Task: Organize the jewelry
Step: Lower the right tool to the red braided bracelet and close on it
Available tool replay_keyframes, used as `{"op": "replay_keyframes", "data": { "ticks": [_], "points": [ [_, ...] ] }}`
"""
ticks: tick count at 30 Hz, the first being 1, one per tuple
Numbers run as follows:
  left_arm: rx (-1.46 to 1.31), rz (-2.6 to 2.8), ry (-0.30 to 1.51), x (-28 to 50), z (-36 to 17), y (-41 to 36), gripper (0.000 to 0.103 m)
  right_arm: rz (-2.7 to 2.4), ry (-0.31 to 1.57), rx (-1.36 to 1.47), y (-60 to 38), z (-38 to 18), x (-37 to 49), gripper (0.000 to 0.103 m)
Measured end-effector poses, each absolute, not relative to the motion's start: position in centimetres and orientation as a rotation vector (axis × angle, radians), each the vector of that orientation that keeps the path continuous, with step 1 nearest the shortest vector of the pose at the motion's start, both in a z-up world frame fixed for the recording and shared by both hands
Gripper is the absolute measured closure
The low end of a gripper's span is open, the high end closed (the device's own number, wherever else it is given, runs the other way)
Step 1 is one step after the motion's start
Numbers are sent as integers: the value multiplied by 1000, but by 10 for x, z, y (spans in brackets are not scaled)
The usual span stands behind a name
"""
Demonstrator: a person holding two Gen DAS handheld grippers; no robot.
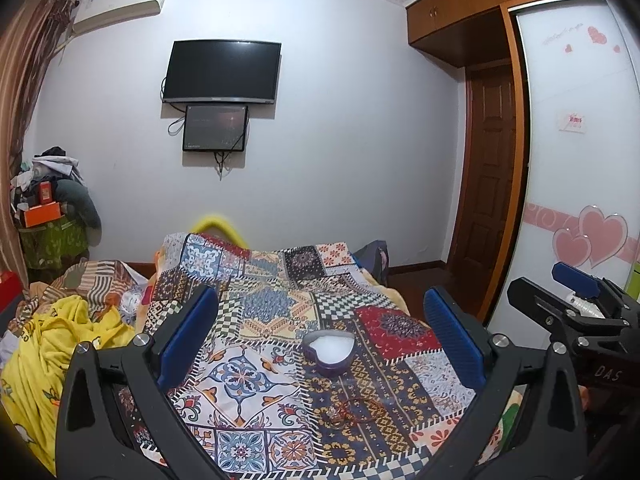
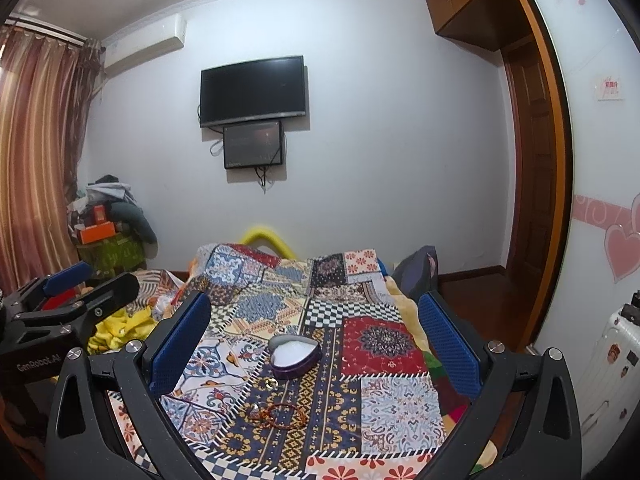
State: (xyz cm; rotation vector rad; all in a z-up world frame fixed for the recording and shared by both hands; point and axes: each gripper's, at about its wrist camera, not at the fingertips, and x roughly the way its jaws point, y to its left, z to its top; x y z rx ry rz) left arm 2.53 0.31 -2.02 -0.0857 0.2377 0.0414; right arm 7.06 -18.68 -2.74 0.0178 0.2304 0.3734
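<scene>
A purple heart-shaped box (image 1: 329, 353) with a white lining lies open on the patterned quilt (image 1: 256, 312); it also shows in the right wrist view (image 2: 295, 356). A reddish bead bracelet (image 1: 360, 410) with a small ring lies in front of the box, also seen in the right wrist view (image 2: 282, 416). A small gold ring (image 2: 272, 383) lies between the box and the bracelet. My left gripper (image 1: 320, 340) is open and empty above the quilt. My right gripper (image 2: 316, 340) is open and empty; it also shows at the right of the left wrist view (image 1: 576, 292).
A yellow cloth (image 1: 60, 344) is bunched on the bed's left side. A wardrobe with heart stickers (image 1: 580, 160) stands to the right, a white suitcase (image 2: 608, 364) near it. A TV (image 1: 222, 72) hangs on the far wall. A clutter pile (image 1: 48, 200) sits at the left corner.
</scene>
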Motion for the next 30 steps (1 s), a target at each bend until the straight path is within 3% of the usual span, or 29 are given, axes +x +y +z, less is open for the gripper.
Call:
{"op": "replay_keyframes", "data": {
  "ticks": [6, 12, 14, 16, 22, 30],
  "points": [
    [-105, 63, 293, 48, -38, 13, 1, 349, 307, 9, -186, -53, 92, 0],
    [-116, 76, 419, 81, -69, 27, 17, 329, 423, -9, -184, -86, 120, 2],
    [-136, 71, 486, 96, -86, 33, 21, 334, 464, -23, -183, -96, 126, 8],
    [-144, 65, 551, 107, -102, 36, 34, 348, 514, -37, -180, -109, 137, 12],
    [-141, 46, 716, 132, -145, 34, 47, 391, 626, -78, -172, -143, 154, 28],
    [-94, -43, 816, 150, -177, 17, 51, 479, 763, -104, -162, -181, 168, 45]
  ]
}}
